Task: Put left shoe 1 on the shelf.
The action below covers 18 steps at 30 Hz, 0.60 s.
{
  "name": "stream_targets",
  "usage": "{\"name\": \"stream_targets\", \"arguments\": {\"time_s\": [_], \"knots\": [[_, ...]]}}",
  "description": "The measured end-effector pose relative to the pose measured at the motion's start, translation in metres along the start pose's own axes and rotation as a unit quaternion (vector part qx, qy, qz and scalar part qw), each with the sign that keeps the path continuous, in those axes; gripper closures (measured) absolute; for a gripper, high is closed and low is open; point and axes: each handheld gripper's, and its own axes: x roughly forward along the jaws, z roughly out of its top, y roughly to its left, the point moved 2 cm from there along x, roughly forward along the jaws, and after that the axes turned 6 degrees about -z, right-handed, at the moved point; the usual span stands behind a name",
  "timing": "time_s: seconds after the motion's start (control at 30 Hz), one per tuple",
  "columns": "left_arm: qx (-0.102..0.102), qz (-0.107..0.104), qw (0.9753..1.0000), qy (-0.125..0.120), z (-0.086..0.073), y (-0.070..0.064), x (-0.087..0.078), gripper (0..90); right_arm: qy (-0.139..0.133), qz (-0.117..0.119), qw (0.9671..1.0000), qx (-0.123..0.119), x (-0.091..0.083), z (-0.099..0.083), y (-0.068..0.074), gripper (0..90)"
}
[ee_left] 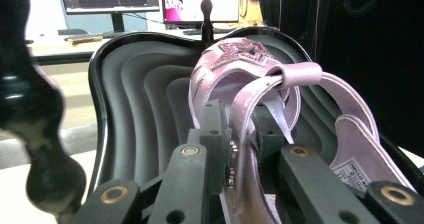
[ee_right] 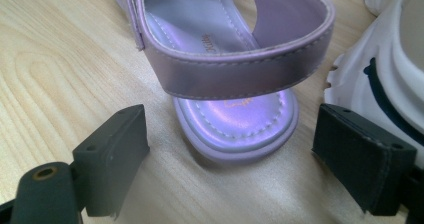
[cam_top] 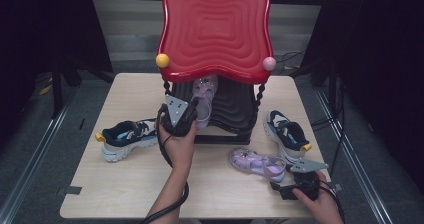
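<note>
A lilac sandal (cam_top: 206,96) (ee_left: 240,64) lies on the black lower shelf (cam_top: 235,106) (ee_left: 135,94) of a red-topped rack (cam_top: 215,29). My left gripper (cam_top: 195,114) (ee_left: 235,149) is shut on that sandal's heel strap. The matching lilac sandal (cam_top: 256,164) (ee_right: 225,74) lies on the wooden table (cam_top: 120,184), toe to the left. My right gripper (cam_top: 281,185) (ee_right: 232,139) is open and low at the table's front right. Its jaws stand either side of this sandal's heel without touching it.
A navy and white sneaker (cam_top: 125,133) lies at the table's left, and its pair (cam_top: 286,134) (ee_right: 390,74) sits at the right, close beside the sandal on the table. Black twisted posts (cam_top: 259,96) (ee_left: 35,134) hold up the rack's red top, with a yellow knob (cam_top: 162,60) and a pink knob (cam_top: 269,63).
</note>
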Motion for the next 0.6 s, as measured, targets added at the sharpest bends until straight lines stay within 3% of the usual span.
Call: {"name": "stream_targets", "arguments": {"time_s": [0.3,0.43,0.6], "knots": [[-0.015,0.014,0.9997,-0.013,0.001,0.003,0.013,79.7,0.000,0.000,1.0000,0.000,0.000,0.000,0.000,13.8],[-0.006,0.022,0.9997,-0.013,0.001,0.004,0.018,79.7,0.000,0.000,1.0000,0.000,0.000,0.000,0.000,13.8],[-0.011,0.029,0.9993,-0.020,0.002,0.004,0.025,79.7,0.000,0.000,1.0000,0.000,0.000,0.000,0.000,13.7]]}}
